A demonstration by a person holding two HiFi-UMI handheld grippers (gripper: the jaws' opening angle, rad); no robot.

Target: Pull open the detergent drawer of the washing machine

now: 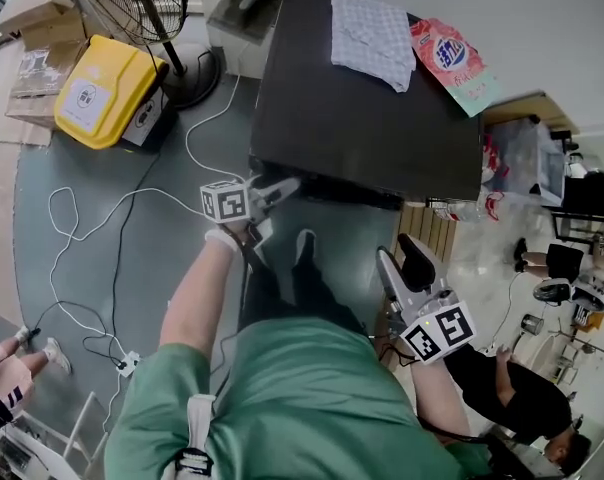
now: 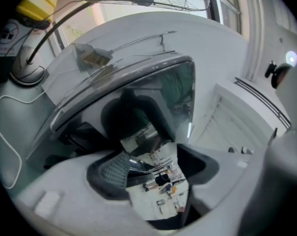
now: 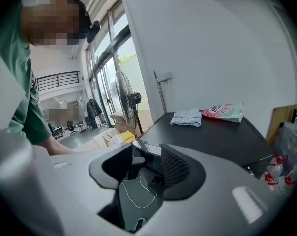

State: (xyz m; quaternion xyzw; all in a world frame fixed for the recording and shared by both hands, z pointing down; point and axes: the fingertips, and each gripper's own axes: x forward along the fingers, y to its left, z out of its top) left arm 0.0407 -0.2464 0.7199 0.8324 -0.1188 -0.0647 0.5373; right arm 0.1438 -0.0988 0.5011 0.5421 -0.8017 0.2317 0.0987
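Black washing machine [image 1: 367,98] faces the person. Left tool [image 1: 282,186] meets its upper front corner, released, jaws astride the glossy detergent drawer [image 2: 158,193]. Right tool [image 1: 397,255] hangs released, empty, well back.

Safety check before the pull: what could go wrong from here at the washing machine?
The left gripper has its jaws apart at the washing machine's glossy front; a shallow bite may slip off. A white cable loops on the floor beside the person's legs; stepping back could snag it. The detergent bag overhangs the top's edge; a jolt might drop it.
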